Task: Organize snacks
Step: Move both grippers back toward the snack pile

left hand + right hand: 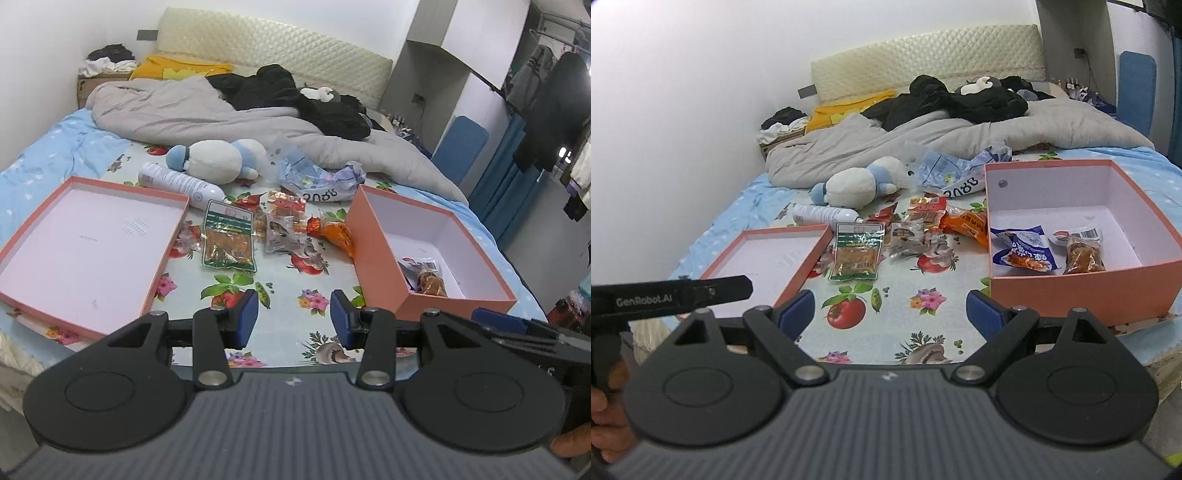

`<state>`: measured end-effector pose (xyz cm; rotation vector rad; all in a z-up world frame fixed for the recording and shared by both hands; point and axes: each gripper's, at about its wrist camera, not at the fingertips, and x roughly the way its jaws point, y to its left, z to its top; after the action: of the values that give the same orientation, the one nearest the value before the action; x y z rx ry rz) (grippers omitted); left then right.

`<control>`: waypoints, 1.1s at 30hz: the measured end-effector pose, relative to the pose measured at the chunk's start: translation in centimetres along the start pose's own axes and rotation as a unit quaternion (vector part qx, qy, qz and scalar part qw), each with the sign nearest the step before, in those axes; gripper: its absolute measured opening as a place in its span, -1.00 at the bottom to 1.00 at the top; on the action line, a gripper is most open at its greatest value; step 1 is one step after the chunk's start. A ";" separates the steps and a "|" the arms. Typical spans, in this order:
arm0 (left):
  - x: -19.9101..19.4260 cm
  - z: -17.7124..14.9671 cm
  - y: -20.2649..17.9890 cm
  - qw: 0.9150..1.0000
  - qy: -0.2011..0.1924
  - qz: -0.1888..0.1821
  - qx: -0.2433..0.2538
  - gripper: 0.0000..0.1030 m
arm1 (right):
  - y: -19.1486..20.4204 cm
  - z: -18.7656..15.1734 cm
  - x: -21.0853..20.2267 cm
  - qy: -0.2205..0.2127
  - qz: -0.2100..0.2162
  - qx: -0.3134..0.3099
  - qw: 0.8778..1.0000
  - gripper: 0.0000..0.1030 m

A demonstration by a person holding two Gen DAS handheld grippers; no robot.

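While both your grippers hover empty, the snacks (908, 229) lie heaped on the bed (894, 332).
Your left gripper (294, 317) is half spread, your right gripper (890, 314) wide; two packets sit in the box (1086, 291), lid (22, 295) opposite.

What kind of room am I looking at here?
Most likely a bedroom in someone's home. Snack packets lie on a bed with a padded headboard and a rumpled grey duvet, and clothes hang on a rail beside it.
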<state>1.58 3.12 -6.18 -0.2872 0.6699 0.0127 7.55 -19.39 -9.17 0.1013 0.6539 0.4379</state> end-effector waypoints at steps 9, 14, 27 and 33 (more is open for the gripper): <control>4.2 0.8 1.2 0.999 0.039 0.018 -0.017 0.08 | 0.2 0.5 2.6 0.010 -0.020 -0.035 0.999 0.76; 7.6 2.1 2.5 0.998 0.054 0.033 -0.027 0.17 | 0.2 1.1 5.6 0.025 -0.025 -0.036 0.999 0.76; 16.7 4.4 6.0 0.993 0.097 0.052 -0.043 0.45 | -1.0 4.2 14.0 0.063 -0.023 -0.018 0.998 0.75; 21.8 5.6 8.0 0.991 0.115 0.053 -0.040 0.67 | -1.8 6.1 18.8 0.079 -0.027 -0.008 0.997 0.75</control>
<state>21.34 10.54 -17.46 -0.3329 0.9158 0.1100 25.22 -12.78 -15.43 0.0345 0.8059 0.4021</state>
